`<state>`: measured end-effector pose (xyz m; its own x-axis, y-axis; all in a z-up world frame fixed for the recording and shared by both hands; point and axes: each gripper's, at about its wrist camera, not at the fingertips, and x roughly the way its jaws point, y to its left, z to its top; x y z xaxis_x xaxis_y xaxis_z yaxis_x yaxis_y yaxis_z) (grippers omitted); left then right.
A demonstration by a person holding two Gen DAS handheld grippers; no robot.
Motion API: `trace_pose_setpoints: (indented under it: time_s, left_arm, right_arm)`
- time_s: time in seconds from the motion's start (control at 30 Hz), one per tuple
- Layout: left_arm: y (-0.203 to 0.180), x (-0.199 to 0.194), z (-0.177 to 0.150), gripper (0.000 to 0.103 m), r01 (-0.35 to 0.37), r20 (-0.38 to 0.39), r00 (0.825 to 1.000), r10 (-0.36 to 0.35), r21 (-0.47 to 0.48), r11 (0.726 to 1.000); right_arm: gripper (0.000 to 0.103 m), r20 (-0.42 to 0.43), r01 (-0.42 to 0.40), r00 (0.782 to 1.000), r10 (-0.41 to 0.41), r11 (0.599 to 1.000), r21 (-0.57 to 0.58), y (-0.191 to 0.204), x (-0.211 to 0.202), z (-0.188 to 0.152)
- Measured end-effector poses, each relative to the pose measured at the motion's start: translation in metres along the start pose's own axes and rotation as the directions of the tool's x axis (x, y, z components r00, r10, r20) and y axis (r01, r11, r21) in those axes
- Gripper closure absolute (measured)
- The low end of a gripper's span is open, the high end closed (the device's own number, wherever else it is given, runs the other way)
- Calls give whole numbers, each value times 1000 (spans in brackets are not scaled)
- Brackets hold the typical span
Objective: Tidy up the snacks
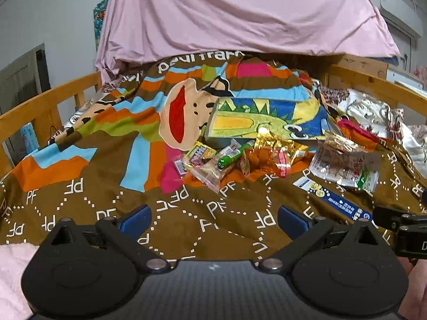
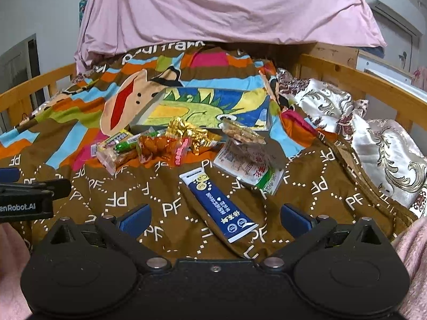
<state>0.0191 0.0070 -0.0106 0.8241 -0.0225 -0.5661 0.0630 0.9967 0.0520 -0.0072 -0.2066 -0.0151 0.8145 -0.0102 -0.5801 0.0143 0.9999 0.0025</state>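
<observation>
Left gripper point(image 1: 213, 217): hovering low over the brown blanket point(image 1: 106, 200), fingers spread wide, gripping nothing.
Right gripper point(image 2: 213, 217): hovering beside the left one, fingers spread wide, gripping nothing.
Blue packet point(image 2: 218, 204): lying flat on the blanket just ahead of the right gripper, between its fingers in that view.
Snack pile point(image 1: 240, 157): resting further ahead, touching the near edge of the tray point(image 1: 267, 117).
White-green packet point(image 2: 248, 168): lying right of the pile, near the blue packet.
Bed rail point(image 1: 53, 98): bordering the blanket.
</observation>
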Motion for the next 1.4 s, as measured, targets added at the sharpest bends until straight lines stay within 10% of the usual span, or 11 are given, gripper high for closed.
trace_pose_setpoints:
  time_s: [0.7,1.1,1.4]
  left_arm:
    - [41,83,43,0,194,-220,940,-261,-283,939]
    - [18,122,59,0,260,-237,934,-269,-68,963]
    - [-4,152,73,0,313,-172,938,-300,55,948]
  right_arm:
    - [0,-67,-222,974,218,973,-55,-15,41,42]
    - [0,-256,-401,885,390,916,8,-22,103,58]
    - [1,-330,-240,912,243,969,48,-38,143,56]
